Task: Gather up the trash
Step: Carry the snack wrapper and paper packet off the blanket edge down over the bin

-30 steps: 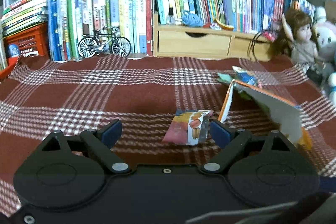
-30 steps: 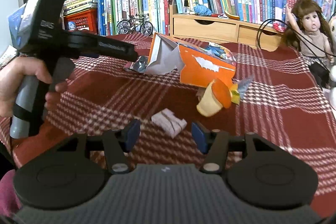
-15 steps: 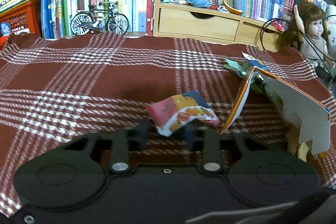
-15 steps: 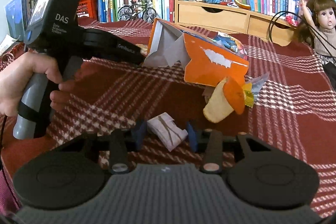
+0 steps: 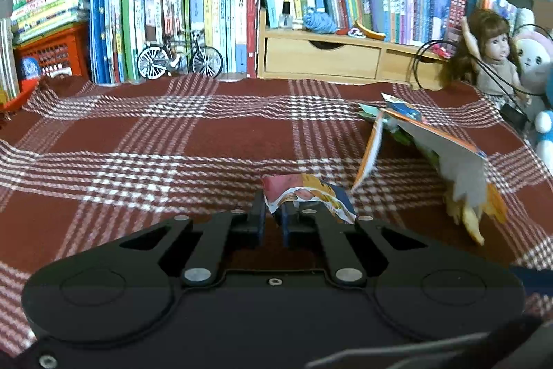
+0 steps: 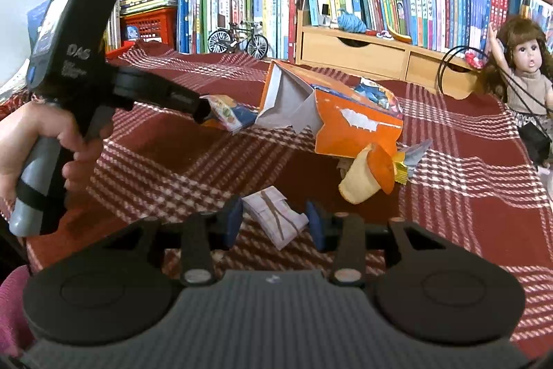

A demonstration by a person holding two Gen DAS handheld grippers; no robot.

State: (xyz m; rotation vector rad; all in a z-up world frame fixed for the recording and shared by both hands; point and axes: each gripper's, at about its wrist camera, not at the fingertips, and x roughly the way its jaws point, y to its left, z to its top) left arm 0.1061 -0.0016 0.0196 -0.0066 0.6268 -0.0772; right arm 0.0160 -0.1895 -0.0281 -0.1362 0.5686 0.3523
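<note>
My left gripper is closing, and its blue pads pinch a crumpled snack wrapper just above the plaid cloth. In the right wrist view the same gripper, held by a hand, carries the wrapper beside the open mouth of a torn orange carton. The carton lies on its side to the wrapper's right. My right gripper has both pads against a folded white paper. A yellow and orange scrap rests in front of the carton.
A red plaid cloth covers the table. Along the back stand rows of books, a toy bicycle, a wooden drawer unit and a red crate. A doll and plush toys sit at the right edge.
The left jaws went from wide open around the snack wrapper to pinching it. The right jaws narrowed from a loose gap onto the folded paper.
</note>
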